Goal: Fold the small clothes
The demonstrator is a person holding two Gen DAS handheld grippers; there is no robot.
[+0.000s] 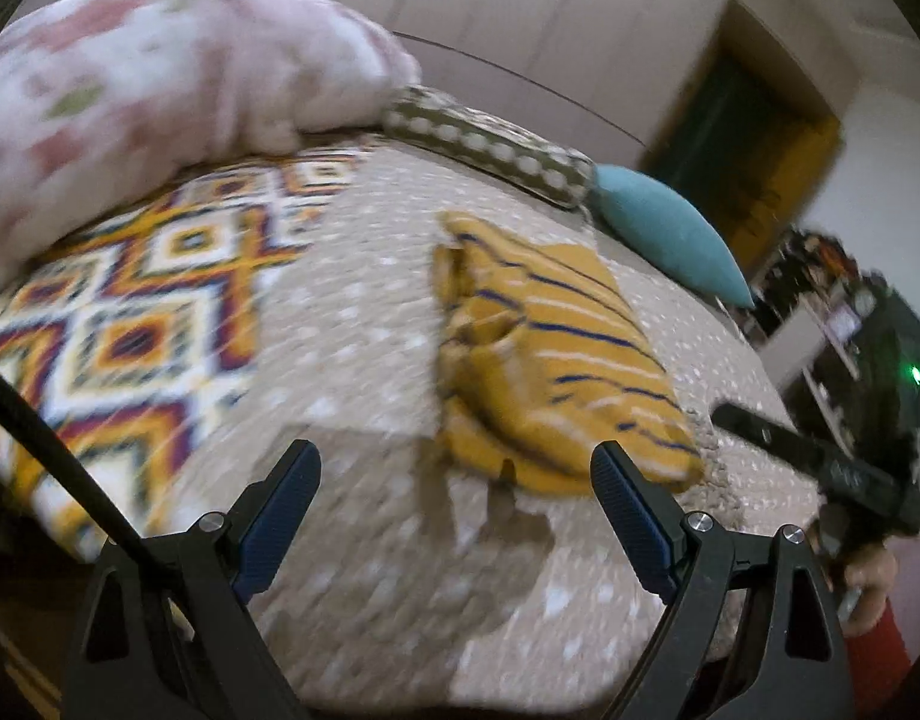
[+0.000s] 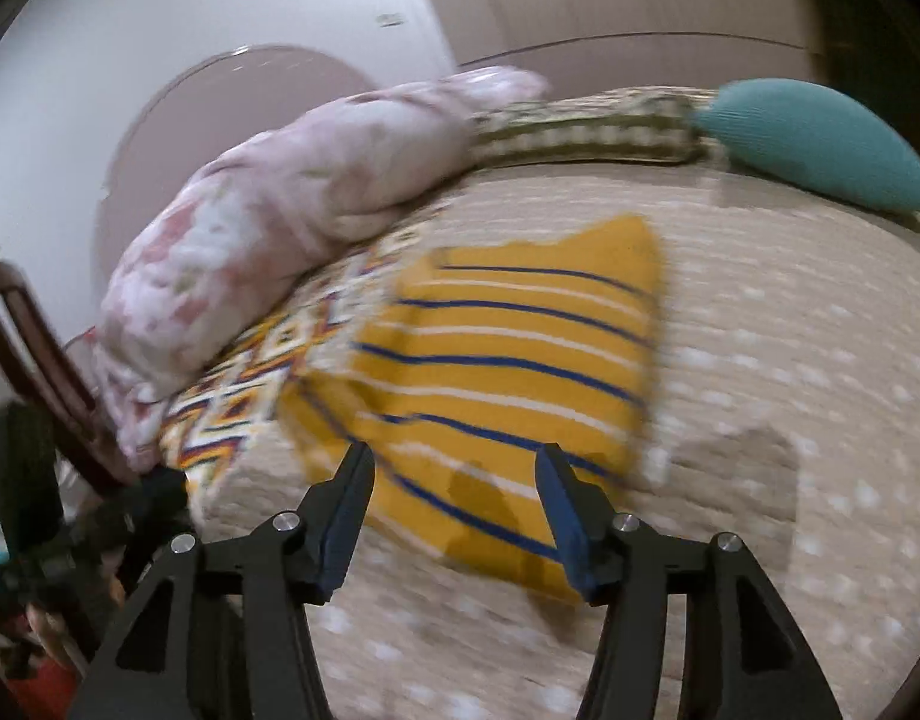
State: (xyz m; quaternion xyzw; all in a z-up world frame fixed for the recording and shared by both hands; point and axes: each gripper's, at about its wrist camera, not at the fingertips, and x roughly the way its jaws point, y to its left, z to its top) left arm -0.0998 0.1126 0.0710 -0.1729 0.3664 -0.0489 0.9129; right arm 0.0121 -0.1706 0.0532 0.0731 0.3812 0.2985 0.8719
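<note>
Both tilt down over the striped garment (image 2: pixel 502 372) (folded); left fingers (image 1: pixel 456 471), right fingers (image 2: pixel 453 474) open

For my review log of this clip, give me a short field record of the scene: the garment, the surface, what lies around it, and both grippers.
garment: yellow striped garment, partly folded, lying on the bed
surface: beige dotted bedspread
nearby: patterned blanket, pink floral quilt, teal pillow, dotted bolster
left gripper: open, nothing between its fingers
right gripper: open above the garment, not gripping it
image quality: motion blur in both views
</note>
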